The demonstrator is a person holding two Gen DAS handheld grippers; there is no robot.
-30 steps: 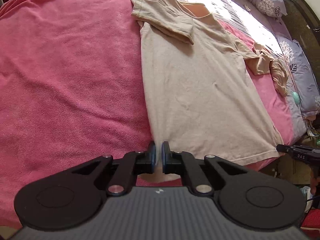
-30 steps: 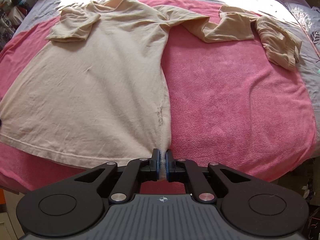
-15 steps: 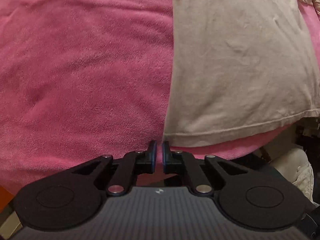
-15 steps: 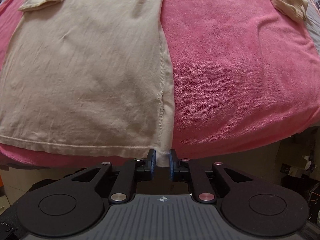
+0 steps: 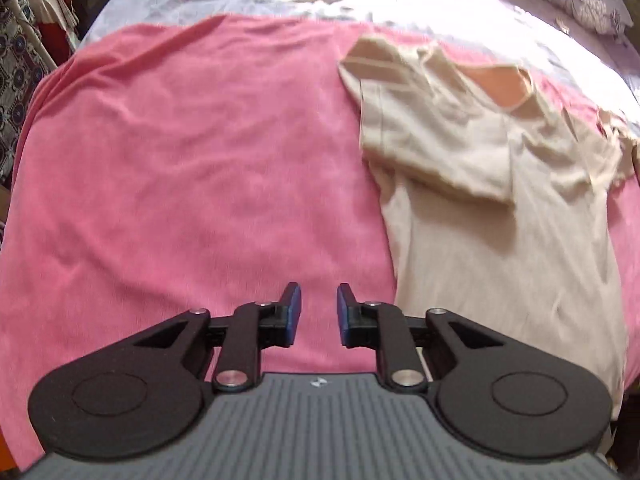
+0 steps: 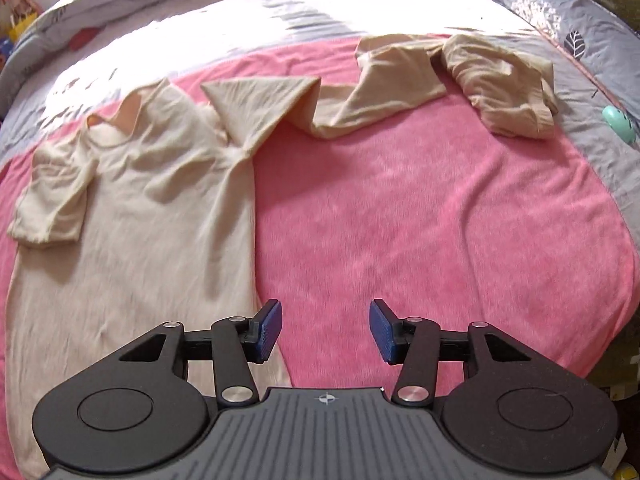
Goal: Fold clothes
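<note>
Beige short-sleeved cotton T-shirt (image 6: 132,216): flat on pink terry blanket (image 6: 400,216); hem cut off behind both tools, one sleeve folded inward. Second beige crumpled garment (image 6: 500,80): near blanket's far edge. Left claw (image 5: 318,312), right claw (image 6: 325,330): spread, empty, over bare blanket.

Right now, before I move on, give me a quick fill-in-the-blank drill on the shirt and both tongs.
1. Both the left tongs and the right tongs are ____.
2. The shirt lies on a ____ blanket.
3. In the right view, the shirt's left sleeve is folded ____ the body.
4. Between each pair of tongs there is ____ cloth.

Missing words: open; pink; onto; no
</note>
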